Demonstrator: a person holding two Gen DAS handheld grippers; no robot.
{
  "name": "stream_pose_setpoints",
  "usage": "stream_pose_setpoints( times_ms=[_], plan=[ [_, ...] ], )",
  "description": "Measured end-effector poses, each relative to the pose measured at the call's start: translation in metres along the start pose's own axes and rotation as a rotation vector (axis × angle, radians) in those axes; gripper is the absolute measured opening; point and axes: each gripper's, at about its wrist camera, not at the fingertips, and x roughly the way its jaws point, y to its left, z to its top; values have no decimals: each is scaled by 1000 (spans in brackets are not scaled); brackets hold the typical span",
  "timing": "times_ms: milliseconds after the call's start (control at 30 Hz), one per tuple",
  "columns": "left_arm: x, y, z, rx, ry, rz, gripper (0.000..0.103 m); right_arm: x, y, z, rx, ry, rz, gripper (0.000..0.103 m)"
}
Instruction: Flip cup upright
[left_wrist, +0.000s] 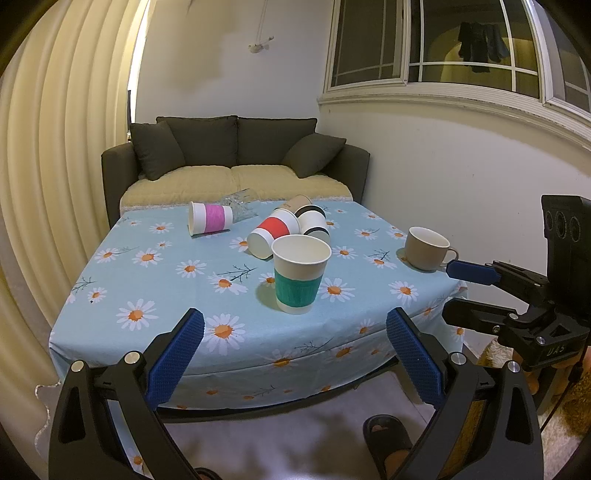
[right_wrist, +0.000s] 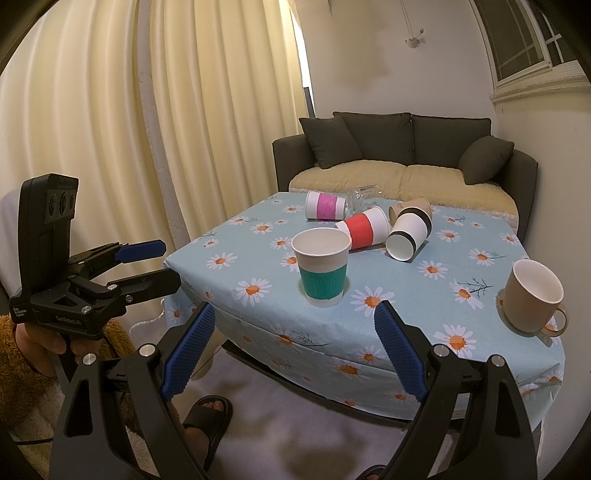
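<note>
- The left gripper (left_wrist: 295, 354) is held before the near edge of the table (left_wrist: 110, 321), and its blue fingers (left_wrist: 177, 360) are spread wide with nothing between them.
- The right gripper (right_wrist: 295, 354) is also released; its fingers (right_wrist: 400, 354) stand far apart and hold nothing.
- Straight ahead of the fingers of both grippers, just beyond their tips, the green-banded paper cup (left_wrist: 300, 273) stands upright on the daisy tablecloth (left_wrist: 166, 266), mouth up.
- Farther ahead of the fingers, the red-banded paper cup (left_wrist: 271, 232) lies on its side, and its open mouth points toward the left gripper.
- The black-banded paper cup (left_wrist: 314, 223) lies on its side just beside the red-banded one, and a brown paper cup (left_wrist: 295, 203) lies behind them.
- Ahead and to the left of the left fingers, the pink-banded paper cup (left_wrist: 208, 218) lies on its side, with a clear glass (left_wrist: 242, 205) lying just beside it.
- To the right of the fingers, a beige ceramic mug (right_wrist: 532, 295) stands upright near the right edge of the table, handle toward the near side.
- In the left wrist view, one blue finger of the right gripper reaches close to this mug; whether it touches cannot be told.
- Behind the table there is a dark sofa (left_wrist: 236, 147) with a yellow cover.
</note>
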Motion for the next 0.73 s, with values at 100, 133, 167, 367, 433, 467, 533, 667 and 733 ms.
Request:
stream_pose_setpoints(
  times_ms=[100, 133, 167, 367, 433, 467, 533, 667, 733],
  plan=[
    [0, 0, 0, 0, 2, -1, 96, 1, 0, 0, 0, 0, 0, 87],
    [0, 0, 0, 0, 1, -2, 96, 1, 0, 0, 1, 0, 1, 87],
    [0, 0, 0, 1, 2, -2, 96, 1, 0, 0, 1, 0, 0, 87],
    [0, 1, -1, 0, 0, -3, 96, 1, 0, 1, 0, 1, 0, 87],
    [0, 1, -1, 1, 1, -1, 96, 0, 0, 1, 0, 0, 1, 87],
    [0, 1, -1, 0, 2, -2, 96, 1, 0, 0, 0, 0, 2, 87],
    [1, 2, -2, -1, 7, 11, 96, 0, 0, 0, -1, 1, 1, 87],
    [1, 4, -3, -7, 9, 9, 96, 0, 0, -1, -1, 2, 2, 87],
    [1, 4, -3, -7, 11, 8, 96, 0, 0, -1, -2, 2, 2, 87]
  ],
)
